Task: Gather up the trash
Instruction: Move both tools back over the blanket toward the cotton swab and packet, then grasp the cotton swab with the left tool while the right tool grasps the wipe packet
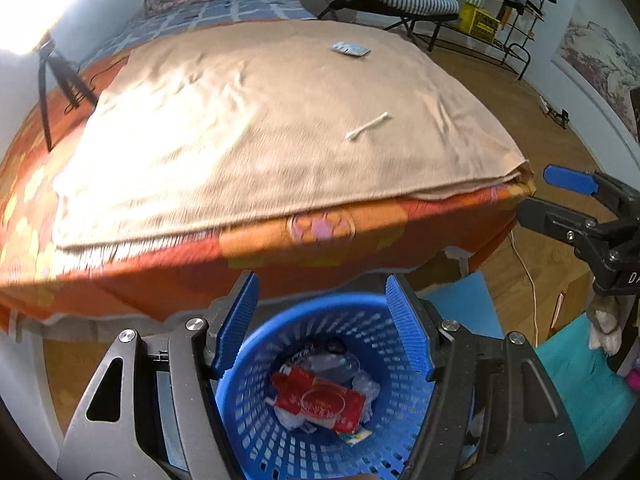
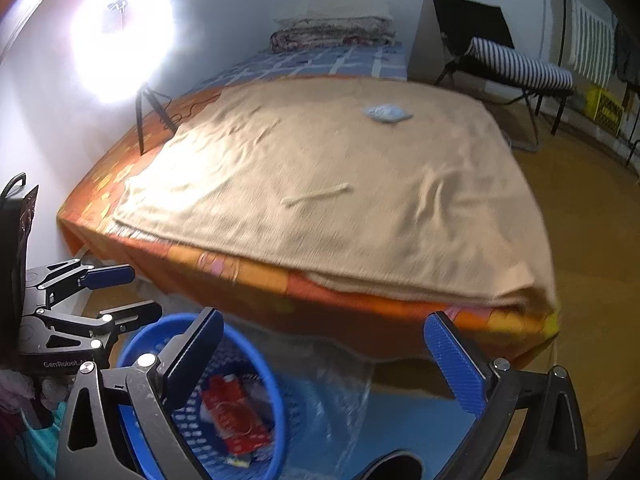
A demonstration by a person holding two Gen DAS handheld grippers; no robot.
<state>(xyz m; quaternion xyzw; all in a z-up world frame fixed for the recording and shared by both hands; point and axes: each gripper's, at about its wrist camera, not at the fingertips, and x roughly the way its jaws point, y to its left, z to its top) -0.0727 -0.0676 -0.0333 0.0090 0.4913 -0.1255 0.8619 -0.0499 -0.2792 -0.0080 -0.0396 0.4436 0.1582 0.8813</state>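
A blue perforated basket [image 1: 384, 432] stands on the floor in front of the bed and holds a red packet [image 1: 320, 400] and crumpled wrappers. My left gripper [image 1: 322, 320] is open and empty right above the basket. My right gripper [image 2: 324, 360] is open and empty to the right of the basket [image 2: 276, 396]. On the tan blanket [image 1: 260, 128] lie a white cotton swab [image 1: 367, 127] and a silvery blister pack [image 1: 350, 49]. Both also show in the right wrist view: the swab [image 2: 316, 194] and the pack [image 2: 386, 113].
The bed has an orange patterned sheet [image 1: 280, 256] under the blanket. A tripod with a bright lamp [image 2: 150, 116] stands at the bed's left. A folding chair [image 2: 516, 68] and a clothes rack [image 1: 516, 4] stand at the right on wood floor. Blue mats [image 1: 464, 300] lie near the basket.
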